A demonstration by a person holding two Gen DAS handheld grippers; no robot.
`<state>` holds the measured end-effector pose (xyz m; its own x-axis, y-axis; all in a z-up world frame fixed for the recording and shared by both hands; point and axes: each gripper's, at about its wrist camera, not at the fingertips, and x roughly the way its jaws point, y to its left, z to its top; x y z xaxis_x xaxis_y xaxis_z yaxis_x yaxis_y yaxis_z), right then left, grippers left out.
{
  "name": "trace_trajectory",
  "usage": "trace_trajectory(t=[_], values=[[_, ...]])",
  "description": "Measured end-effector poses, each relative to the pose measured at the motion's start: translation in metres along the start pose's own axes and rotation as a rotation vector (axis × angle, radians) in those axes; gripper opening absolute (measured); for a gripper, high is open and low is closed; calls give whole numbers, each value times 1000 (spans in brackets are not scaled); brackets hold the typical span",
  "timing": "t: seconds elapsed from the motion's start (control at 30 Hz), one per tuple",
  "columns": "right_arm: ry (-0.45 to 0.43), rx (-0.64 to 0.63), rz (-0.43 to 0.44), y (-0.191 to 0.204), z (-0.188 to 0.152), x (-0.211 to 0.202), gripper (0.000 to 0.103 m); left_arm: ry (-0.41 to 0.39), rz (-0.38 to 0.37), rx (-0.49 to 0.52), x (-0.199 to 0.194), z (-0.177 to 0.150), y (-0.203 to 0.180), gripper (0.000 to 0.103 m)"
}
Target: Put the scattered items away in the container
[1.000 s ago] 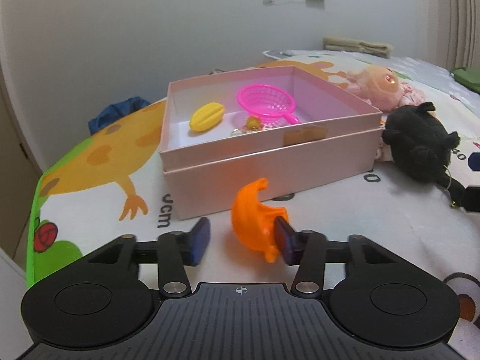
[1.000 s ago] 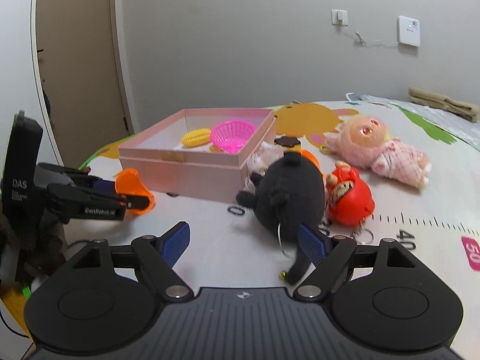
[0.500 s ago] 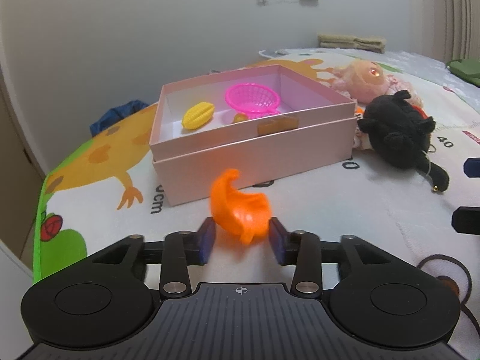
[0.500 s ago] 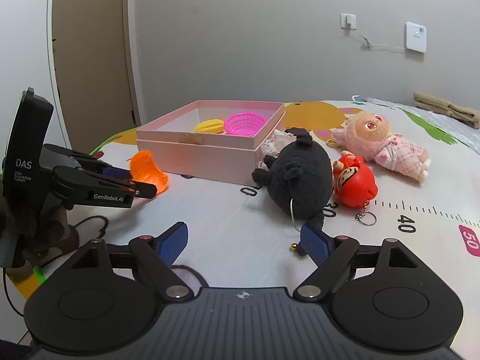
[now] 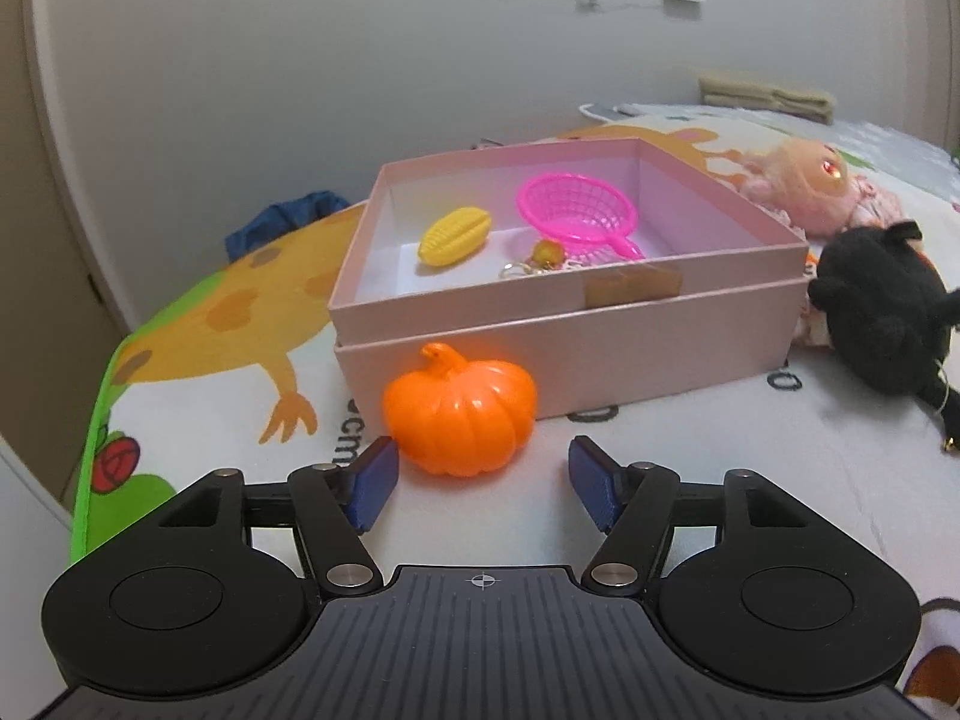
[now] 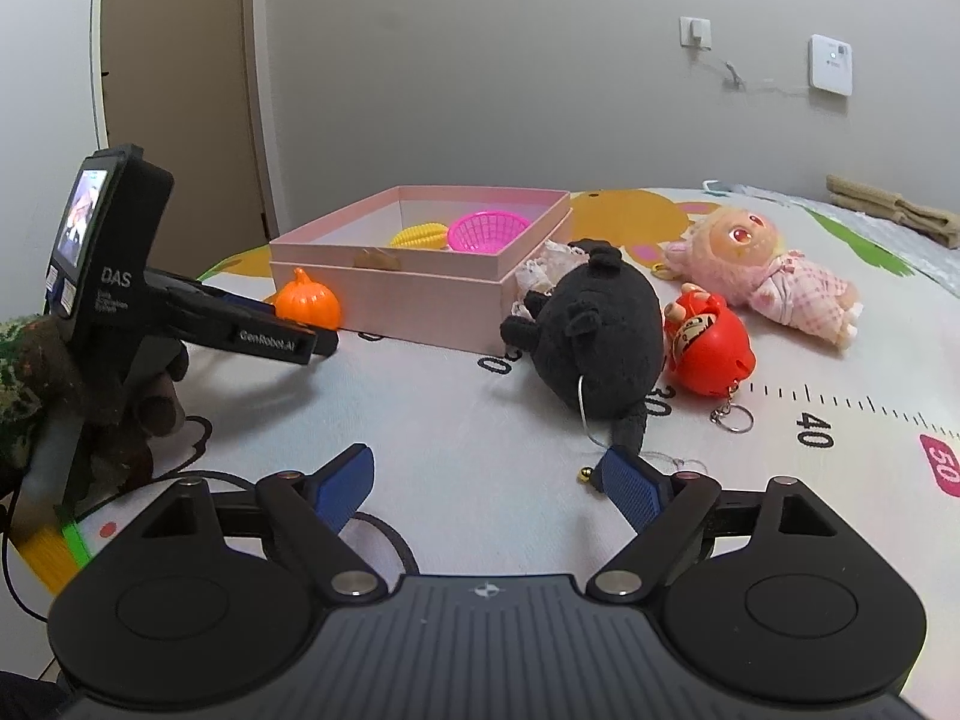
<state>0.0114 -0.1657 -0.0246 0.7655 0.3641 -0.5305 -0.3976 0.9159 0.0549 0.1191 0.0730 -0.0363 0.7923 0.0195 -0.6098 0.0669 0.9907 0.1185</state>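
Note:
An orange toy pumpkin (image 5: 461, 414) stands upright on the play mat, right against the front wall of the pink box (image 5: 630, 354). My left gripper (image 5: 483, 476) is open just behind it, and the left fingertip nearly touches the pumpkin. In the box lie a yellow corn toy (image 5: 454, 236), a pink strainer (image 5: 576, 216) and a small keyring charm (image 5: 543, 255). My right gripper (image 6: 486, 471) is open and holds nothing, low over the mat in front of a black plush (image 6: 594, 330). The right wrist view also shows the pumpkin (image 6: 307, 303) and the left gripper (image 6: 288, 341).
A red round keyring toy (image 6: 708, 348) and a pink doll (image 6: 774, 264) lie right of the black plush. A gloved hand (image 6: 144, 408) holds the left gripper at the mat's left edge. Blue cloth (image 5: 288, 219) lies behind the box, and folded fabric (image 6: 888, 210) near the wall.
Half a second ago my left gripper was shut on the tilted pumpkin. It has now opened wide and the pumpkin stands upright on the mat. The right gripper drew back slightly.

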Motion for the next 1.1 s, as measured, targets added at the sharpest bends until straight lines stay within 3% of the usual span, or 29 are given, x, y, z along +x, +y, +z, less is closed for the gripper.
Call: trace_trajectory(t=[0.17, 0.27, 0.43, 0.8, 1.0, 1.1], values=[[5, -1, 9, 3, -1, 2, 84, -11, 7, -46, 1, 5, 6, 68], [3, -11, 14, 6, -1, 1, 84, -17, 16, -60, 2, 7, 8, 62], [-2, -7, 6, 4, -1, 0, 84, -35, -2, 4, -19, -1, 1, 62], [-19, -3, 8, 5, -1, -7, 84, -9, -140, 57, -70, -7, -19, 62], [-39, -7, 4, 3, -1, -16, 84, 13, -209, 10, -76, 10, -22, 62], [-55, 2, -5, -4, -1, -22, 86, -42, -167, 17, -80, 30, -20, 62]])
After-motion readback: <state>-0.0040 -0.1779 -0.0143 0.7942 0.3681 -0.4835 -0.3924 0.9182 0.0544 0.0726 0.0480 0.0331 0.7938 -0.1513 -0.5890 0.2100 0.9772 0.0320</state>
